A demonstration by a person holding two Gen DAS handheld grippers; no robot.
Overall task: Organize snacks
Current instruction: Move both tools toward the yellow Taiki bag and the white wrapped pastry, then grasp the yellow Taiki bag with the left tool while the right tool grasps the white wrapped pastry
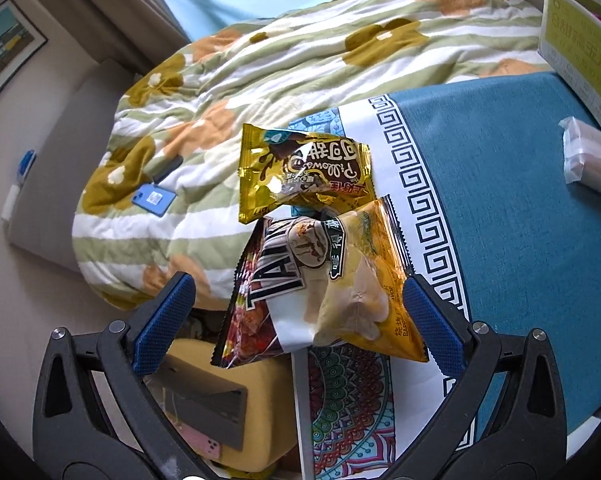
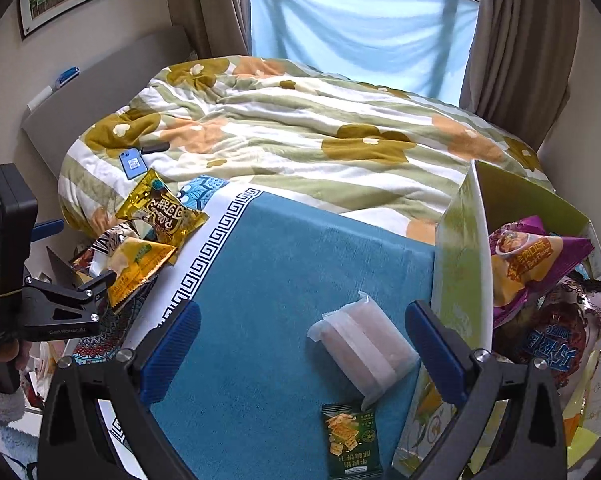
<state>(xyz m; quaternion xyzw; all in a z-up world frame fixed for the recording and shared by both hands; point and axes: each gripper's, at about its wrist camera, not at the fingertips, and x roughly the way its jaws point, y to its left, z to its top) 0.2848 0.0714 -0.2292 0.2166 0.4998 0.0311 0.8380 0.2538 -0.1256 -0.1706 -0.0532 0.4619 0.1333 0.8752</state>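
My left gripper (image 1: 298, 304) is open around a yellow chip bag (image 1: 364, 280) and a dark striped bag (image 1: 256, 296) at the teal cloth's left edge. A gold snack pack (image 1: 300, 172) lies just beyond them. In the right wrist view these bags (image 2: 140, 256) sit at the left by the left gripper (image 2: 80, 292). My right gripper (image 2: 302, 340) is open above a clear-wrapped white packet (image 2: 364, 352). A small green cracker pack (image 2: 350, 440) lies near it. A green cardboard box (image 2: 460, 264) on the right holds several snack bags (image 2: 532, 264).
The teal cloth (image 2: 292, 272) covers a table beside a bed with a flowered quilt (image 2: 300, 132). A blue phone (image 2: 131, 164) lies on the quilt. A yellow box (image 1: 236, 400) sits below the table's left edge.
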